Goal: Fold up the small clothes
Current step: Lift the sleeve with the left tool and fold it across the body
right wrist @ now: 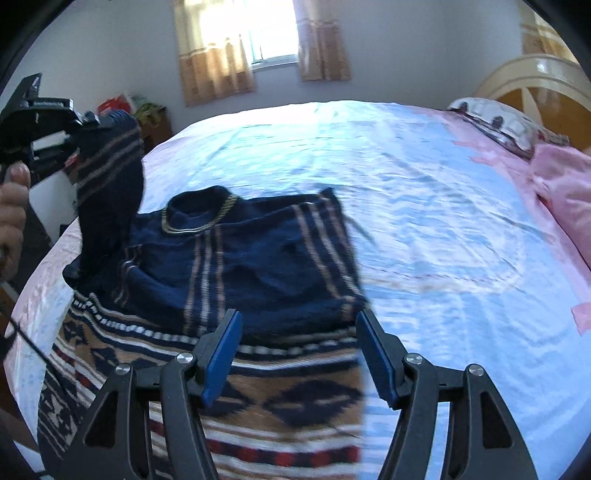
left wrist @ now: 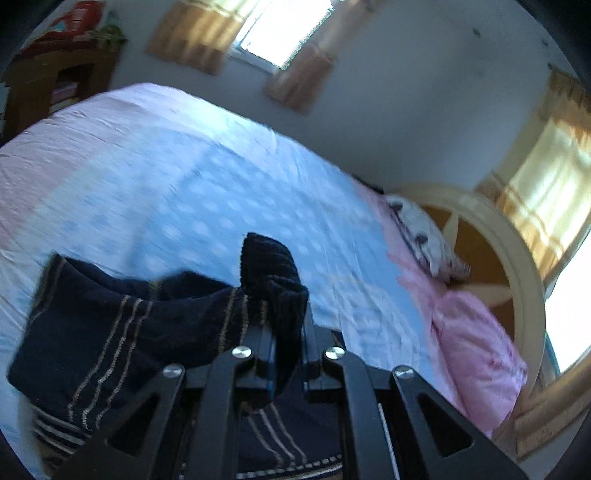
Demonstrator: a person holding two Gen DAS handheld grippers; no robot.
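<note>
The navy sweater with tan stripes lies spread on the bed, its patterned brown, white and red lower part nearest the right wrist camera and the collar pointing toward the far window.

The left gripper has its fingers clamped tight on one sleeve, so the knit bunches up between them. In the right wrist view that sleeve is lifted up off the bed at the left side, with the rest of the sweater flat below it.

The right gripper hangs over the lower edge of the sweater with its blue-padded fingers spread wide, gripping nothing.

A pink pillow sits by the headboard.
</note>
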